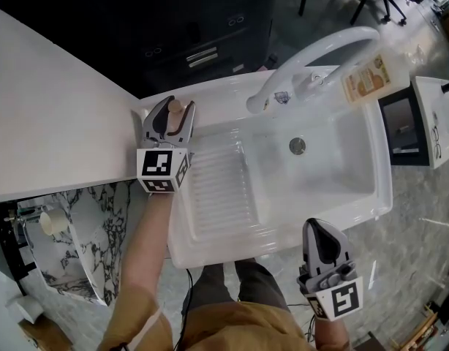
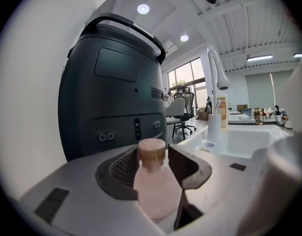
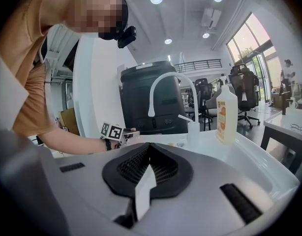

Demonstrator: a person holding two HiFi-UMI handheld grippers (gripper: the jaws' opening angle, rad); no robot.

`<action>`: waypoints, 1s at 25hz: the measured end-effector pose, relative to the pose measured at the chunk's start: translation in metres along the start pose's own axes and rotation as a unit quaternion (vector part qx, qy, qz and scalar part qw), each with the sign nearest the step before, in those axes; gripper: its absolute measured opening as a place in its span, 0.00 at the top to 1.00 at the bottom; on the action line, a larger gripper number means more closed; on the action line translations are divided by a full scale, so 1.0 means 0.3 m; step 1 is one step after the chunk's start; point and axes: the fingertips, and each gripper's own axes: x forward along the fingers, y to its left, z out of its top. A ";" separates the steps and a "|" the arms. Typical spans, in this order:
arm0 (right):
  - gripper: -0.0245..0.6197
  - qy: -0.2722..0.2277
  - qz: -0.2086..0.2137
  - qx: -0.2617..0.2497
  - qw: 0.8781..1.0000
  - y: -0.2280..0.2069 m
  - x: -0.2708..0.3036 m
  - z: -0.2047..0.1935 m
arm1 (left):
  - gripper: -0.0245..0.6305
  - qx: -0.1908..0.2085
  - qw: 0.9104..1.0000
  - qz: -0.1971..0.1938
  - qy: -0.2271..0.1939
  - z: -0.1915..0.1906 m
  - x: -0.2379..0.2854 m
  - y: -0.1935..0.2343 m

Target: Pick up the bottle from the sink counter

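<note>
Two hand-held grippers show in the head view. The left gripper (image 1: 171, 117) sits at centre left, its jaws closed round a small pale pink plastic bottle with a tan cap (image 1: 176, 108), at the back left corner of the white moulded sink (image 1: 210, 251), just beside the white worktop (image 1: 49, 115). I cannot tell whether the bottle is clear of the rim. The right gripper (image 1: 321, 232) is at lower right, by the sink's front edge, well apart from the bottle. A white curved tap (image 1: 312, 55) and a tall soap bottle with an orange label (image 1: 371, 79) stand at upper right.

In the left gripper view, the bottle (image 2: 153, 183) stands upright at lower centre, with the dark ribbed pads (image 2: 125, 168) pressed against both sides of its cap. A dark grey rounded machine (image 2: 111, 87) fills the left behind it.

In the right gripper view, the right gripper (image 3: 147, 154) has its jaws pressed together with nothing held. The tap (image 3: 166, 80) and soap bottle (image 3: 226, 114) lie beyond, and the left gripper (image 3: 116, 132) is at centre left.
</note>
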 end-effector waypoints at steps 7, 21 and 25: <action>0.96 0.005 -0.001 -0.003 1.000 -0.010 -0.003 -0.015 | 0.75 -0.006 1.000 0.006 -0.009 0.000 0.004 0.009; 0.96 0.007 0.006 -0.006 1.000 -0.014 0.004 -0.022 | 0.76 0.005 1.000 -0.009 -0.019 0.002 0.003 0.004; 0.96 0.008 0.008 -0.009 1.000 -0.013 0.002 -0.021 | 0.76 0.005 1.000 -0.009 -0.022 0.002 0.002 0.005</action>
